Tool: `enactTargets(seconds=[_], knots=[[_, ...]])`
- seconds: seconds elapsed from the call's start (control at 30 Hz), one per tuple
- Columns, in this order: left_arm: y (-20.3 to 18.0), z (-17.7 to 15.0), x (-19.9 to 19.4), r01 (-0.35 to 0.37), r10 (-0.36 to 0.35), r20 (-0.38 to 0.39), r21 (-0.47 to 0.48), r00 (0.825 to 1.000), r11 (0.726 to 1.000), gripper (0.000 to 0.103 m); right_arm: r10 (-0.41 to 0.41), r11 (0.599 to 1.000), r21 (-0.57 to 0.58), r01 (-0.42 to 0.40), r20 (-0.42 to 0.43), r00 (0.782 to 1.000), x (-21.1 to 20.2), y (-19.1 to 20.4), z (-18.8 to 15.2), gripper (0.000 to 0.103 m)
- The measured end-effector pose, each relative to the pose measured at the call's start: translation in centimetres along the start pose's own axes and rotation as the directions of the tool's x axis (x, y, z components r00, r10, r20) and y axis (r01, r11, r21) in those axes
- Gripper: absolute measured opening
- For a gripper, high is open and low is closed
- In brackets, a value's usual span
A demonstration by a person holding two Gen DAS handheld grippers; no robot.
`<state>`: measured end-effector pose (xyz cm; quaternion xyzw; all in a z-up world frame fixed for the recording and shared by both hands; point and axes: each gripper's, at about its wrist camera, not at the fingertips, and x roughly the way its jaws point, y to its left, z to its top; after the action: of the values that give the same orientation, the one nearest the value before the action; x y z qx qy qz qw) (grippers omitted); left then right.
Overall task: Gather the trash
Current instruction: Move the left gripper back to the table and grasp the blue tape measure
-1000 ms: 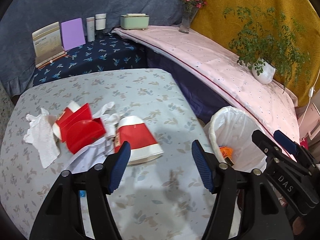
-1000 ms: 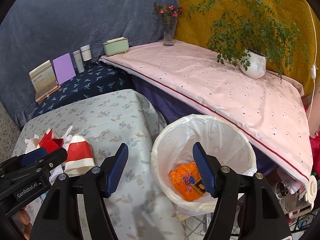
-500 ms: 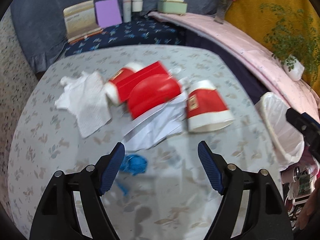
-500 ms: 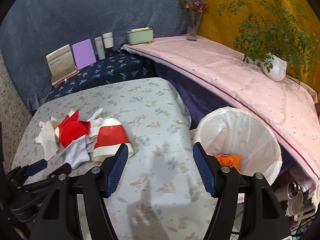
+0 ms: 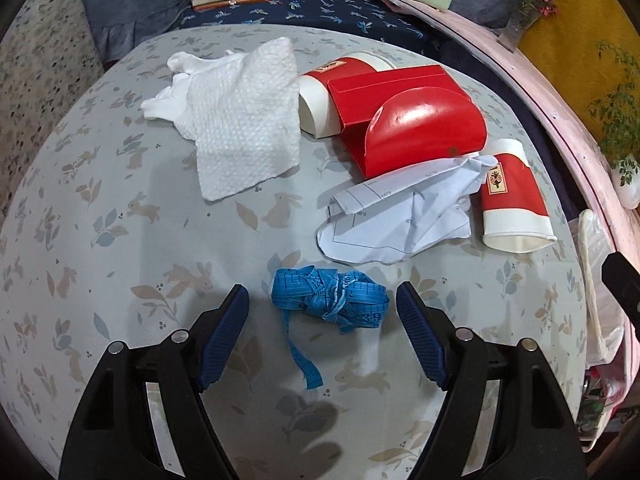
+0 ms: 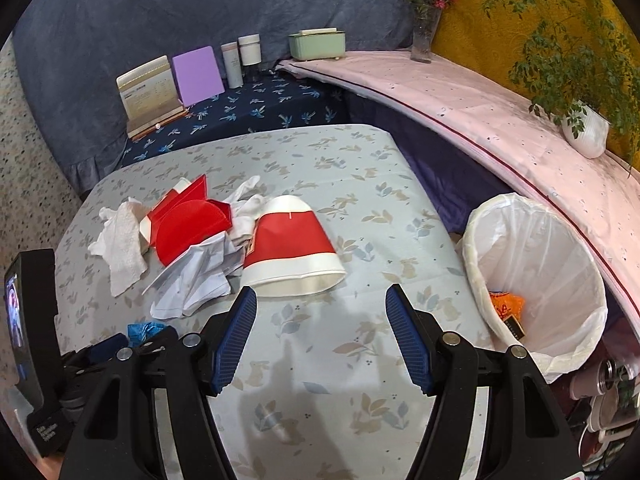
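Note:
My left gripper is open with a bundled blue measuring tape lying on the table between its fingers. Beyond it lie crumpled white paper, a red box, a white napkin and two red-and-white paper cups on their sides. My right gripper is open and empty above the table, just short of the nearer cup. The white-lined trash bin stands to its right beside the table, with an orange wrapper inside.
The table has a pale floral cloth. Behind it a dark blue surface holds a calendar, a purple card and two bottles. A pink-covered shelf carries a green box, a flower vase and a potted plant.
My left gripper has swung left and down until the blue tape lies between its fingers. My right gripper has moved left from over the bin to over the table, toward the nearer cup.

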<state>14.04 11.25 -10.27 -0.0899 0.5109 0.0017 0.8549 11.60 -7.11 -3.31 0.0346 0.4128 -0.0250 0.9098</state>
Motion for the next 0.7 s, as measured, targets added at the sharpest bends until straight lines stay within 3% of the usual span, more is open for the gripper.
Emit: enactTargets(seconds=[0.33, 0.47, 0.57, 0.63, 0.7], knots=[[0.6, 0.0, -0.4, -0.02, 0.017, -0.015, -0.165, 1.0, 0.986, 0.071, 0.002, 1.0, 0.002, -0.002, -0.013, 1.0, 0.8, 0.1, 0.2, 0.064], [-0.8, 0.0, -0.2, -0.058, 0.054, -0.029, -0.157, 0.998, 0.986, 0.052, 0.003, 1.0, 0.007, -0.003, -0.021, 1.0, 1.2, -0.1, 0.1, 0.064], [-1.3, 0.1, -0.1, -0.054, 0.051, -0.028, -0.148, 0.998, 0.987, 0.044, 0.009, 1.0, 0.011, -0.008, -0.031, 0.999, 1.5, -0.3, -0.1, 0.064], [-1.4, 0.1, -0.1, -0.043, 0.039, -0.027, -0.138, 0.999, 0.989, 0.032, 0.016, 1.0, 0.014, -0.015, -0.037, 0.999, 1.8, -0.4, -0.4, 0.064], [-1.2, 0.1, -0.2, -0.027, 0.024, -0.028, -0.13, 0.999, 0.991, 0.031, 0.024, 1.0, 0.018, -0.023, -0.047, 0.999, 2.1, -0.5, -0.6, 0.064]])
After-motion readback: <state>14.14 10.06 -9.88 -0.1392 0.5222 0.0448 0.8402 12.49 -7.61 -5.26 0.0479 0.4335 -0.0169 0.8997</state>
